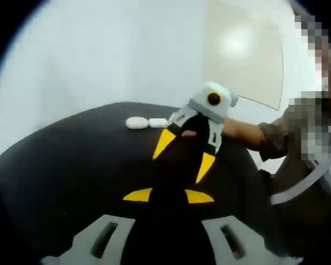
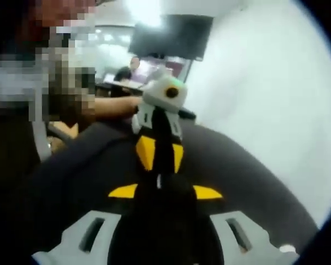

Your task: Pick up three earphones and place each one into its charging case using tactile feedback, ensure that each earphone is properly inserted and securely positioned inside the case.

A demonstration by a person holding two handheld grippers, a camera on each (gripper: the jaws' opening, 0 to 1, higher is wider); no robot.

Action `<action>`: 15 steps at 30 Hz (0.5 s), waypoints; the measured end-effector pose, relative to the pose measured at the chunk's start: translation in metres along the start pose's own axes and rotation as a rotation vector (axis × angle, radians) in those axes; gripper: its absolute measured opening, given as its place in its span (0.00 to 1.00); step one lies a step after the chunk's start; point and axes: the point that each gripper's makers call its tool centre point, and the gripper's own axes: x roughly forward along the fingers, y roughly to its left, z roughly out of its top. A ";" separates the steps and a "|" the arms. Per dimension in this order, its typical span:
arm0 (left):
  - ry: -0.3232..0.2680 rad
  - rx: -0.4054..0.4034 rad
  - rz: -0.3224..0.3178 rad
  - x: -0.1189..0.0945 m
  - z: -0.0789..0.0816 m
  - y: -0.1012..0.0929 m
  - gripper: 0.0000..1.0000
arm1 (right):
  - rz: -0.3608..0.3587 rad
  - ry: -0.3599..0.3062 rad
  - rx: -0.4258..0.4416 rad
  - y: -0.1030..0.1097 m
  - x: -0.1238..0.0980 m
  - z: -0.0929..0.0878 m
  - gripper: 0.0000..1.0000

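- In the left gripper view, the left gripper has its two yellow-tipped jaws standing a little apart, the gap between them dark; I cannot tell whether anything is held there.
- Just ahead of those jaws the right gripper comes in from the right, its yellow-tipped jaws pointing down towards the left pair. Something small and pale pink shows near its jaws, too blurred to name.
- In the right gripper view, the right gripper shows its own jaws a little apart, with a small pale sliver in the gap. I cannot tell what it is or whether it is gripped.
- There the left gripper faces it tip to tip, the two pairs nearly meeting over the black surface.
- Two small white objects lie on the surface beyond the grippers, touching side by side: a rounded, pebble-like case and a flatter, squarer one. Both look closed and glossy; I cannot make out any earphones.
- A person's forearm in a patterned sleeve reaches to the right gripper.
- Beyond stands a white wall; another person sits far off under a dark screen.
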 end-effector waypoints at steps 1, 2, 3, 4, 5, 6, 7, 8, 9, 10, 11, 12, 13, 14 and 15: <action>0.002 0.003 -0.004 0.000 0.000 -0.001 0.19 | 0.020 0.023 -0.014 0.002 -0.001 -0.004 0.39; 0.002 0.008 -0.006 0.000 0.000 -0.001 0.18 | 0.012 0.021 -0.001 0.000 0.001 -0.003 0.39; 0.002 0.010 -0.007 0.000 0.000 -0.001 0.18 | 0.002 0.014 0.002 -0.002 0.003 -0.003 0.38; 0.000 0.007 -0.008 0.000 0.000 -0.001 0.18 | -0.001 0.008 0.001 -0.002 0.004 -0.004 0.37; -0.005 0.002 -0.010 -0.001 0.001 0.000 0.18 | -0.003 0.005 -0.001 -0.004 0.005 -0.004 0.35; -0.010 -0.002 -0.011 -0.001 0.002 0.000 0.18 | -0.002 0.017 0.017 -0.005 0.004 -0.007 0.34; -0.017 -0.003 -0.007 -0.002 0.003 0.001 0.18 | -0.002 0.016 0.024 -0.005 0.004 -0.008 0.34; -0.025 0.001 -0.002 -0.004 0.005 0.002 0.18 | 0.001 0.021 0.042 -0.005 0.003 -0.009 0.34; -0.037 0.008 0.003 -0.005 0.007 0.003 0.19 | 0.003 0.023 0.091 -0.006 0.003 -0.009 0.33; -0.054 0.032 0.015 -0.007 0.010 0.005 0.21 | 0.010 0.018 0.144 -0.007 0.002 -0.010 0.33; -0.066 0.083 0.031 -0.008 0.013 0.007 0.22 | 0.027 0.010 0.228 -0.006 0.001 -0.008 0.33; -0.079 0.120 0.040 -0.009 0.016 0.007 0.24 | 0.051 0.001 0.310 -0.006 -0.001 -0.007 0.33; -0.090 0.162 0.048 -0.009 0.018 0.007 0.26 | 0.067 -0.006 0.373 -0.005 -0.001 -0.005 0.33; -0.095 0.191 0.052 -0.008 0.019 0.005 0.27 | 0.086 -0.007 0.477 -0.006 -0.002 -0.005 0.33; -0.092 0.213 0.054 -0.007 0.019 0.004 0.29 | 0.102 -0.012 0.547 -0.006 -0.002 -0.003 0.33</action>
